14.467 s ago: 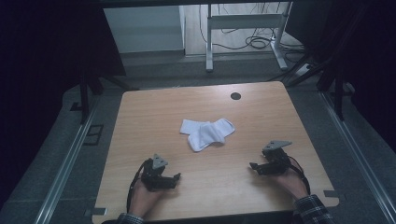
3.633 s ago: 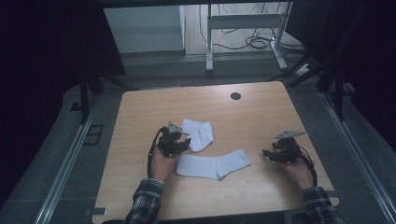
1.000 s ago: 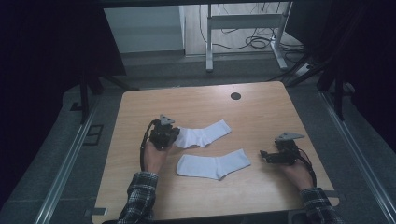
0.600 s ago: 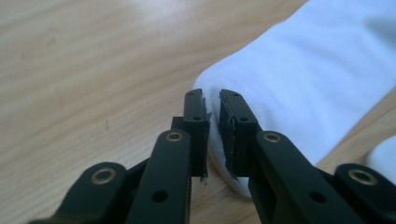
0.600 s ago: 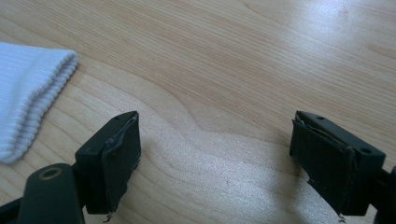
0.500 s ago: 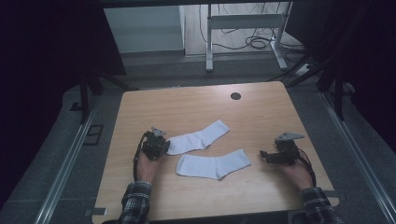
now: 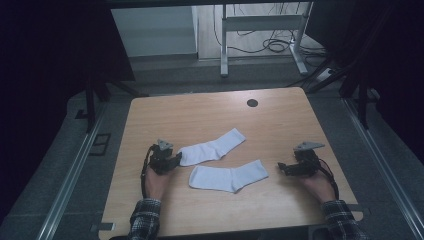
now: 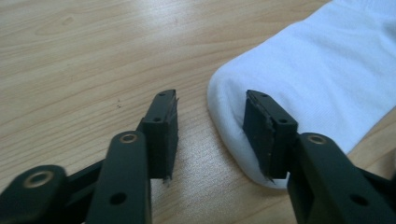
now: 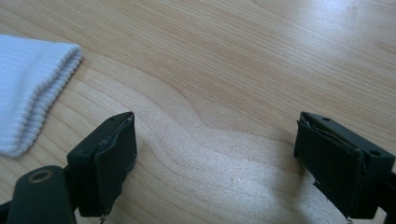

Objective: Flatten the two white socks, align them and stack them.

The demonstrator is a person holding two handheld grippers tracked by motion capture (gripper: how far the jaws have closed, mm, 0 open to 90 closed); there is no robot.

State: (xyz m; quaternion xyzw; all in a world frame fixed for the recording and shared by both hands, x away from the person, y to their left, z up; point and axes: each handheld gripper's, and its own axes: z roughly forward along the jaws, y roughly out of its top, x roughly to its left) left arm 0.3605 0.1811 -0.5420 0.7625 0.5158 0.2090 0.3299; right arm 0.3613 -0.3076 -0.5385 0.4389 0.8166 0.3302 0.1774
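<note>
Lying nearest the person, the near sock [image 7: 229, 177] rests flat on the table [image 7: 210, 117], between the two hands and touching neither gripper. Its ribbed cuff [image 9: 32, 88] points toward the right gripper [image 7: 283, 168] and lies apart from it, over bare wood. The right gripper sits low at the table's right side, its jaws spread wide with nothing between them. The left gripper [image 7: 176, 161] sits at the table's left, at the rounded end of the far sock [image 7: 212, 148]. Its jaws have just been opening and now stand apart; in the left gripper view the sock's toe [image 8: 236, 119] lies by the right-hand jaw, while the gap between the jaws shows mostly bare wood and no pad presses on cloth. The far sock stretches diagonally away from this gripper toward the table's middle, just beyond the near sock and not overlapping it. A dark round hole [image 7: 252, 103] marks the far edge.
</note>
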